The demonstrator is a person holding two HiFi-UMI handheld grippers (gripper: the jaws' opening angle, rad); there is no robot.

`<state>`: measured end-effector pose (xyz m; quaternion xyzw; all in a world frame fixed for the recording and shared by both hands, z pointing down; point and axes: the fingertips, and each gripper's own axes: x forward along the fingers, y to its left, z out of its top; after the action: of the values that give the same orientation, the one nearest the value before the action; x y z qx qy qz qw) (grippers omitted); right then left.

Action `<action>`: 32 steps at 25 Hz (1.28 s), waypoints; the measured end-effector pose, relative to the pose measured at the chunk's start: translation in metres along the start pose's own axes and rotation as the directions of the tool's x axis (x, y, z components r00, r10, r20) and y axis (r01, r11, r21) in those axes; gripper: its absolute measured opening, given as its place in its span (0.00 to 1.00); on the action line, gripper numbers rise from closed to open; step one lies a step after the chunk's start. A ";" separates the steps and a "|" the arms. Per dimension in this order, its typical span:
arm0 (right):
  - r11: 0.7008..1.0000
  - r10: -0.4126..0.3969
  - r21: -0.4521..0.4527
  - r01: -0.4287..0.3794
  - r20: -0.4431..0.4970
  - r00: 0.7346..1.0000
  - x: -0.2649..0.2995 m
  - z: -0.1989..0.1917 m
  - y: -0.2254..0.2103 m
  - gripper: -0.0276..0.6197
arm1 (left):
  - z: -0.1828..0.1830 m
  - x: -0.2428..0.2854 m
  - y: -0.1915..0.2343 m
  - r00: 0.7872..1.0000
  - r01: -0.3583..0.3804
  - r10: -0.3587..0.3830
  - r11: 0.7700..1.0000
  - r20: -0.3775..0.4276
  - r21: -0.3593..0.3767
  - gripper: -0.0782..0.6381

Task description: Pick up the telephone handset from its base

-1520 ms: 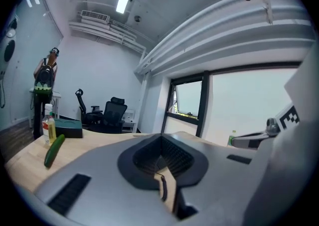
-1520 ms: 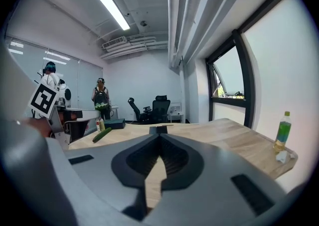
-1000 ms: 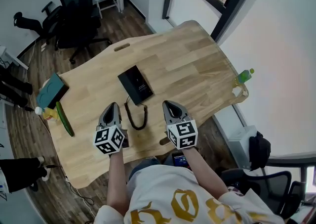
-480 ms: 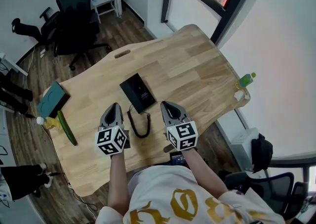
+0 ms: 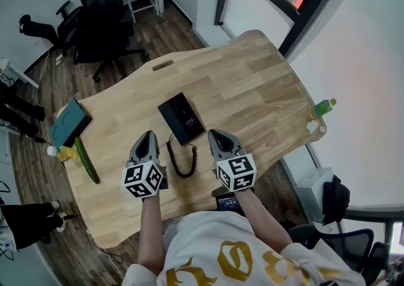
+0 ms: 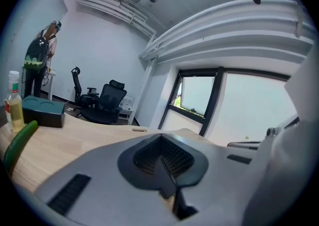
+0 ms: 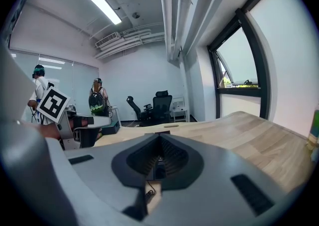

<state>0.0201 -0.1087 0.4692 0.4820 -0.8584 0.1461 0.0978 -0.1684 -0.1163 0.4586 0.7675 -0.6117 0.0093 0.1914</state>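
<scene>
Lying far of and between 2 clenched, empty grippers, the phone [image 5: 182, 118] runs near-to-far. Right gripper [image 5: 215, 134] is nearer it than left gripper [image 5: 148, 135].

We've got bright, even daylight thru the window [image 7: 238, 65] plus a ceiling strip [image 7: 101, 2]; soft shadows, heavy fisheye bending at edges, close foreground blurry.

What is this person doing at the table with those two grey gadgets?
A person holds a grey two-jaw gripper in each hand above a light wooden table. The left gripper and right gripper are both shut and empty, either side of a coiled black cord. The flat black telephone lies untouched just beyond them.
</scene>
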 end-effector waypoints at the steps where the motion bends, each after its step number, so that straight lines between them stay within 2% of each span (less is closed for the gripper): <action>1: 1.000 0.002 0.004 -0.002 -0.003 1.000 0.002 0.000 -0.002 0.05 | -0.003 0.002 0.001 1.000 -0.003 0.003 1.000 -0.011 -0.001 0.12; 14: 1.000 0.017 0.007 -0.016 -0.096 0.995 0.036 -0.020 -0.022 0.05 | -0.036 0.040 0.007 0.994 -0.017 0.011 0.999 -0.111 -0.047 0.12; 19: 0.999 0.029 0.022 -0.027 -0.108 0.994 0.048 -0.024 -0.027 0.05 | -0.051 0.049 0.012 0.988 -0.027 0.022 0.999 -0.155 -0.025 0.12; 27: 0.998 0.055 0.049 -0.048 -0.152 0.987 0.063 -0.043 -0.028 0.05 | -0.076 0.061 0.012 0.978 -0.018 0.007 0.999 -0.209 -0.051 0.12; 32: 0.997 0.059 0.057 -0.051 -0.167 0.984 0.070 -0.050 -0.027 0.05 | -0.087 0.067 0.020 0.971 -0.036 0.023 0.998 -0.239 -0.052 0.12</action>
<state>0.0085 -0.1603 0.5423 0.4464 -0.8559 0.2115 0.1533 -0.1517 -0.1560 0.5611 0.7460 -0.5958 0.0870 0.2845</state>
